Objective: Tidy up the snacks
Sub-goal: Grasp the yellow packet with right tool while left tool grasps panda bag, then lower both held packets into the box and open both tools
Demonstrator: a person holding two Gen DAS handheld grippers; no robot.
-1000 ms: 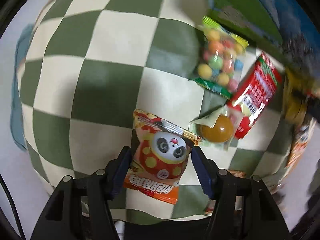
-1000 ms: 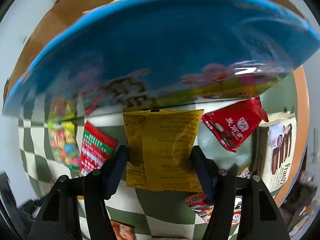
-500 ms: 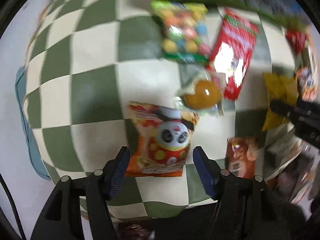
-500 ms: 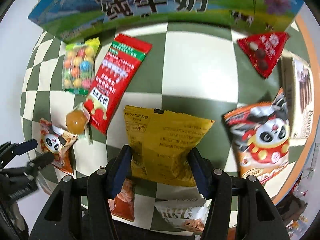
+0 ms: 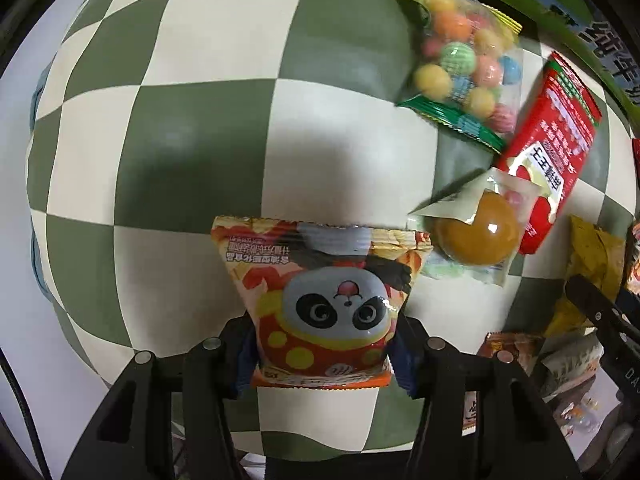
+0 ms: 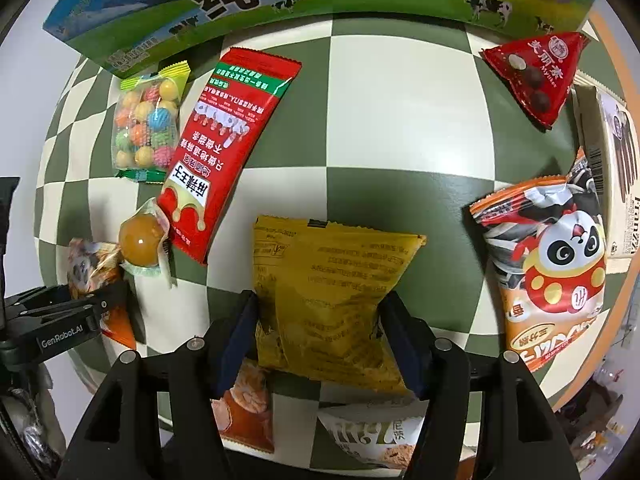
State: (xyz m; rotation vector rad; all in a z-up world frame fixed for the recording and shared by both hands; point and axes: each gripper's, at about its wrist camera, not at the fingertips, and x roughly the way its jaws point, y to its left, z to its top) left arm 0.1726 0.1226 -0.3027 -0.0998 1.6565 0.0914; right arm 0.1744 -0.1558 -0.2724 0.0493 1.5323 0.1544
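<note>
My left gripper [image 5: 322, 354] is shut on an orange panda snack bag [image 5: 324, 304] over the green-and-cream checked cloth [image 5: 224, 80]. My right gripper [image 6: 320, 340] is shut on a yellow snack bag [image 6: 328, 296]. In the right wrist view the left gripper [image 6: 80, 312] shows at the left edge with its panda bag [image 6: 86, 268]. The yellow bag also shows at the right of the left wrist view [image 5: 592, 264].
On the cloth lie a bag of coloured candy balls [image 6: 148, 128], a long red packet [image 6: 228, 140], a wrapped orange ball sweet [image 6: 140, 240], a red triangular packet [image 6: 536, 68], a second panda bag [image 6: 552, 268], a biscuit box [image 6: 616, 176] and a milk carton [image 6: 280, 4] at the back.
The left gripper has closed in on the panda bag and now grips it. The right gripper keeps the yellow bag and has come lower over the cloth, away from the milk carton.
</note>
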